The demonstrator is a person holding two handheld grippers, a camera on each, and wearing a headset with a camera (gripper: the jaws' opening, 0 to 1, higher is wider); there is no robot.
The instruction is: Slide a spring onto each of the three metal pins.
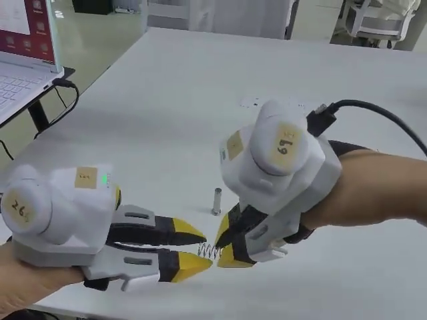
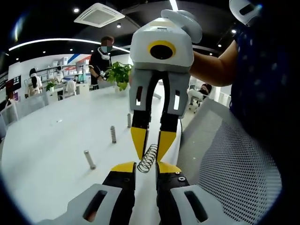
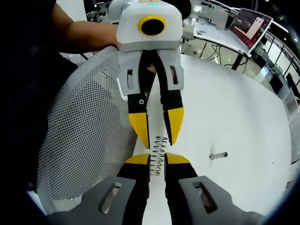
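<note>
The right tool [image 1: 221, 253] clamps a thin coiled wire spring [image 1: 209, 251] near the bare steel pin [image 1: 217, 201], while the left tool [image 1: 205, 248] stands slightly open around the spring's other end. Beyond that pin, a second pin [image 2: 113, 134] looks already sprung, so at least this one is still to do.

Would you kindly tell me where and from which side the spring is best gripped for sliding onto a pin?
Grip the spring across its coils near one end, coming from the side, probably lightly: it is a slim open coil, so the other end's bore stays free for the pin.
</note>
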